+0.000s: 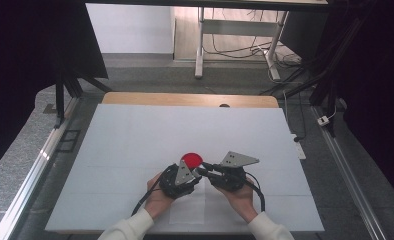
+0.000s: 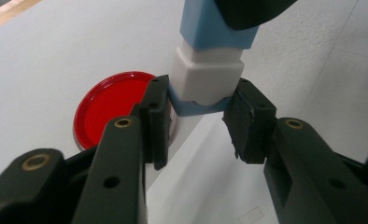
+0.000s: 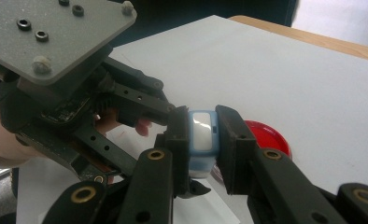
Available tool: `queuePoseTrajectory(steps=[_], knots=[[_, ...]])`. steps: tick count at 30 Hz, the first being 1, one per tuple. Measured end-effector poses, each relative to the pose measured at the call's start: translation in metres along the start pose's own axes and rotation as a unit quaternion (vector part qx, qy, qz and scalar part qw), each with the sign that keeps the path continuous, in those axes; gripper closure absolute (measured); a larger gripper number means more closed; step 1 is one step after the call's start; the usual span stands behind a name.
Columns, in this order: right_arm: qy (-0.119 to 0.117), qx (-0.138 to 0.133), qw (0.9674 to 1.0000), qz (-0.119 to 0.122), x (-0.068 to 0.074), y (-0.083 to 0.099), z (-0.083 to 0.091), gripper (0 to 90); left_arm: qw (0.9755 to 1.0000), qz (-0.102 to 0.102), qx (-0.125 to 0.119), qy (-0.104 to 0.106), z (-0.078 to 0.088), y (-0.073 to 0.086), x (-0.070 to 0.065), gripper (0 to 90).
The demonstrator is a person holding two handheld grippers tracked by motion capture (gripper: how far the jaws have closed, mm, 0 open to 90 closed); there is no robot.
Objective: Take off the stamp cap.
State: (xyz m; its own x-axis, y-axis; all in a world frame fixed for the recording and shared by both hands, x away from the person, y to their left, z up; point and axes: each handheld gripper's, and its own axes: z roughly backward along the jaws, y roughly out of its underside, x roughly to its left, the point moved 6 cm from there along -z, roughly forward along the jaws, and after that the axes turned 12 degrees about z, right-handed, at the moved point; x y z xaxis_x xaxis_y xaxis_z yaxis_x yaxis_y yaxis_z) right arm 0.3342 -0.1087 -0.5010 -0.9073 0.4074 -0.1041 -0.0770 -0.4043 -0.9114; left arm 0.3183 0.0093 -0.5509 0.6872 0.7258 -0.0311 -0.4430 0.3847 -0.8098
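A small blue piece with a white cap (image 2: 208,77) is held above the white board between both grippers. My right gripper (image 3: 203,130) is shut on its blue body (image 3: 202,140). My left gripper (image 2: 198,93) has its pads pressed against the white cap end from both sides. In the high view the left gripper (image 1: 197,170) and the right gripper (image 1: 206,169) meet tip to tip near the front middle. A round red dish (image 1: 191,159) lies flat on the board just behind the tips, also seen as the red dish (image 2: 109,107) and the red dish (image 3: 266,133).
The white board (image 1: 135,135) covers a wooden table whose far edge (image 1: 185,99) shows. A loose white sheet (image 1: 187,210) lies under the hands. Metal rails run along both sides, and desk legs and cables stand beyond the table.
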Motion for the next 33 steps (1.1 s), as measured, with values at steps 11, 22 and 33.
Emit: queuePoseTrajectory(steps=[11,22,33], knots=[[0.003,-0.006,1.0,-0.001,-0.0007,-0.0013,0.0019,75.2,1.0,-0.002,0.004,-0.003,-0.0006,0.0009,0.0005,62.7],[0.002,-0.005,1.0,-0.005,0.0,-0.0001,0.0011,75.2,0.9999,-0.008,0.0,-0.012,-0.0004,0.0011,0.0,62.1],[0.003,-0.008,0.9999,-0.01,-0.0001,-0.0001,0.0013,75.2,0.9997,-0.017,-0.002,-0.019,0.001,0.0009,0.0002,63.9]])
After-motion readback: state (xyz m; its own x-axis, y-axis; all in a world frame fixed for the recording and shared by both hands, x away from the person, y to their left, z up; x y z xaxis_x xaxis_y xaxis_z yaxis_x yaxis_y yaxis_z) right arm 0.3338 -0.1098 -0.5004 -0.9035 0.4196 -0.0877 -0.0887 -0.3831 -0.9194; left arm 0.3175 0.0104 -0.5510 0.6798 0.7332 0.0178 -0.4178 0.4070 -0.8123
